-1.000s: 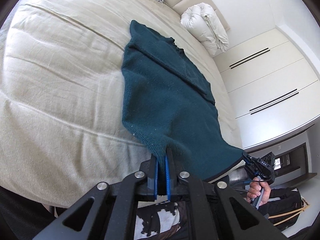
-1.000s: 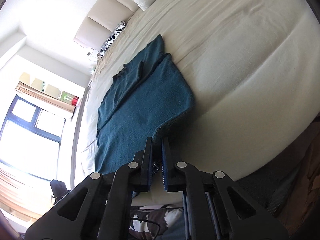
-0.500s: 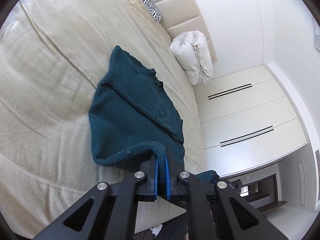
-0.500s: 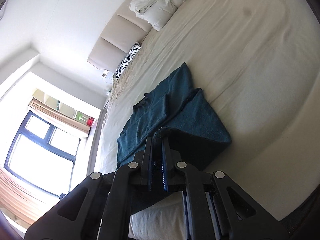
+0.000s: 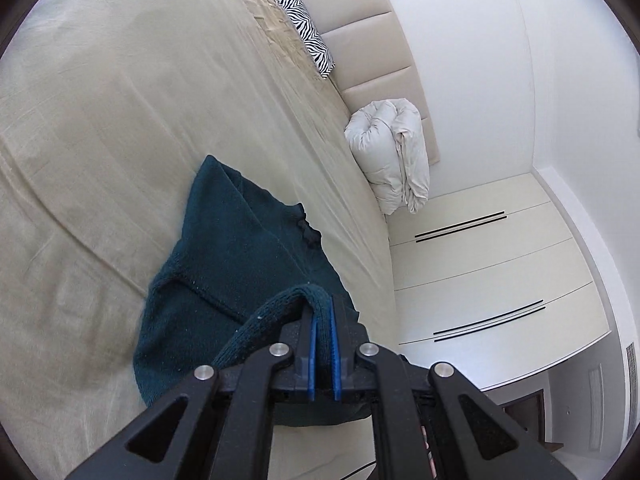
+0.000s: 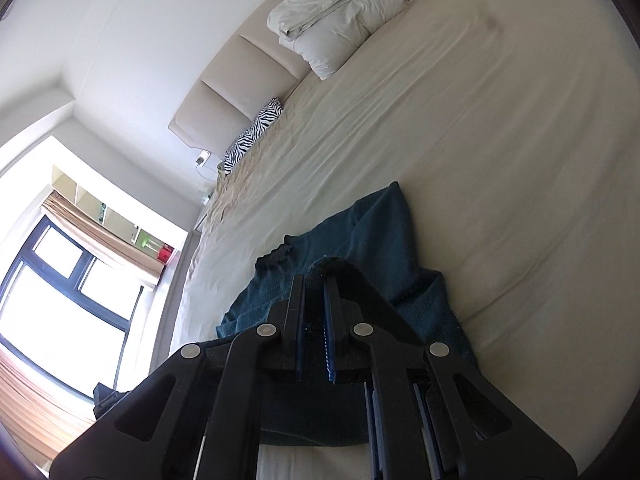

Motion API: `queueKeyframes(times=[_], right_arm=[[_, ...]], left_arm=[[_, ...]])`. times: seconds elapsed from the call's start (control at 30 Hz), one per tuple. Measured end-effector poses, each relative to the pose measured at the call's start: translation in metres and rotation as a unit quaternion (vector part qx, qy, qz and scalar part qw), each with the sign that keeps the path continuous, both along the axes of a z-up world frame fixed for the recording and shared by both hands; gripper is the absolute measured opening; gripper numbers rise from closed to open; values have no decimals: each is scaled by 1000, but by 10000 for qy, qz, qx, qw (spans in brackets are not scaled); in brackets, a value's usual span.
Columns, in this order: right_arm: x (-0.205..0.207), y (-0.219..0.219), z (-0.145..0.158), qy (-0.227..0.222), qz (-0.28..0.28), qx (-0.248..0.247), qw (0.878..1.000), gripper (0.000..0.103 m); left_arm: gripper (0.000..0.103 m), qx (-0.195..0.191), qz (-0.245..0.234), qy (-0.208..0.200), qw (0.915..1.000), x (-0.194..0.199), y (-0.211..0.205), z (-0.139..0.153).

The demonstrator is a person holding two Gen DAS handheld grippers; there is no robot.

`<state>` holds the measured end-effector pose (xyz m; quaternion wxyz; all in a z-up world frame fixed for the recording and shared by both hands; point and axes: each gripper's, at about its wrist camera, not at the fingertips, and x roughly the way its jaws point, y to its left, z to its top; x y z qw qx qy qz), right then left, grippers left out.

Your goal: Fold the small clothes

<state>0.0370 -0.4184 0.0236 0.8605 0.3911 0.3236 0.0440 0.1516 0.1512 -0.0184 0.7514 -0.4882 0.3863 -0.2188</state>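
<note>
Left wrist: left claw [image 5: 323,312] clamped on hem of teal sweater [image 5: 236,248], which lies on bed [image 5: 100,120]. Risk: knit slipping free mid-fold.

Right wrist: right claw [image 6: 316,292] clamped on other hem corner; uneven travel would skew the fold.

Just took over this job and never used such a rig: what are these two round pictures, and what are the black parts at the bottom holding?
Each picture comes from a fisheye camera on a hand-held gripper, looking along its two fingers; a person carries one in each hand. The left gripper and the right gripper are both shut on the hem of a dark teal sweater, lifted above its lower part on the beige bed. Near the headboard lie a rolled white duvet and a zebra-print pillow.
</note>
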Motion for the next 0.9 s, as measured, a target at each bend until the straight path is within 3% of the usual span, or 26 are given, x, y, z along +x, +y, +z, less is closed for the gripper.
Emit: queueKeyframes(times=[0.47,0.8,0.87,0.9], right_arm=[[154,3,-57,620,-159,-302,9975,7],[225,-14,-118,1160,-373,-211,9923,10],[234,-14,-129,1369,-337,-297,9896,12],[236,-14,-131,1376,-325,-328,9894,15]], left_arm=[[7,403,254,481,9977,117,-3,-43],[8,903,247,871,9918,170,-11,-86],[23,940,214,942,9909,170,-13,-95],[44,913,276,925,9911,167,-11,-96]])
